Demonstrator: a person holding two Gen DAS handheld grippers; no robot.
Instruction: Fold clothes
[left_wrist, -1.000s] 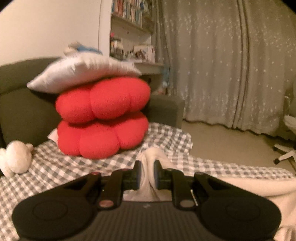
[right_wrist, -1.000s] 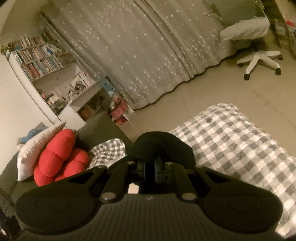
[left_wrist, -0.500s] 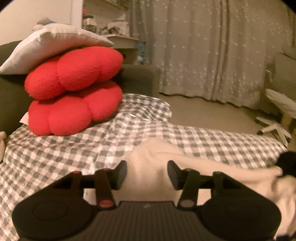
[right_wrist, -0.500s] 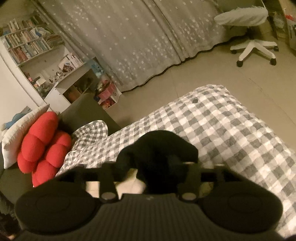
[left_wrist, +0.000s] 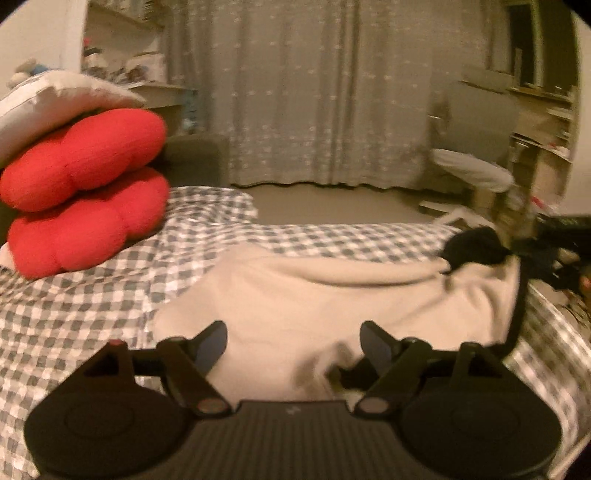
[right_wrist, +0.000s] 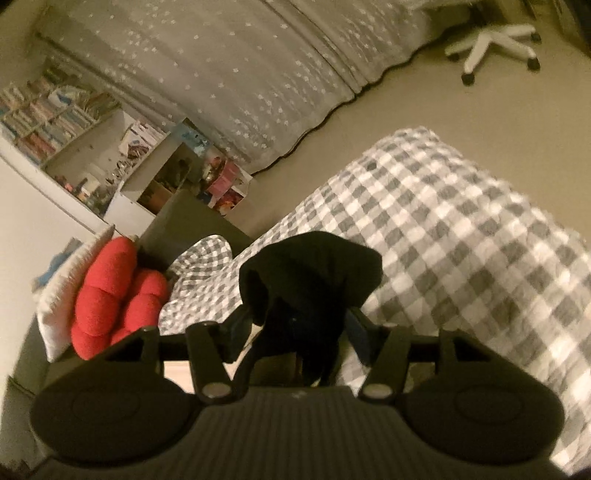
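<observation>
A: Cream garment (left_wrist: 314, 295) lies spread across the checked bedspread (left_wrist: 92, 295), one folded edge running along its far side. A black cuff (right_wrist: 314, 266) sits at its right end.

B: Step in hand?

A: Release after a fold, by my reading. Left tool (left_wrist: 291, 341): jaws opening, wide apart, cream cloth below and between them but neither pad pressing on it. Right tool (right_wrist: 295, 330): jaws parted about halfway, the black cuff draped loosely between them, not pinched.

B: Next move?

A: Judged only: draw both tools clear without dragging the cloth, then take fresh grips on an edge for the next fold. The cuff may snag on the right tool.

B: Counts?

A: One garment, two tools. Two red cushions (left_wrist: 85, 184) stacked, one white pillow (left_wrist: 48, 99) on top. One swivel chair base (right_wrist: 495, 48), one bookshelf (right_wrist: 55, 125).
</observation>
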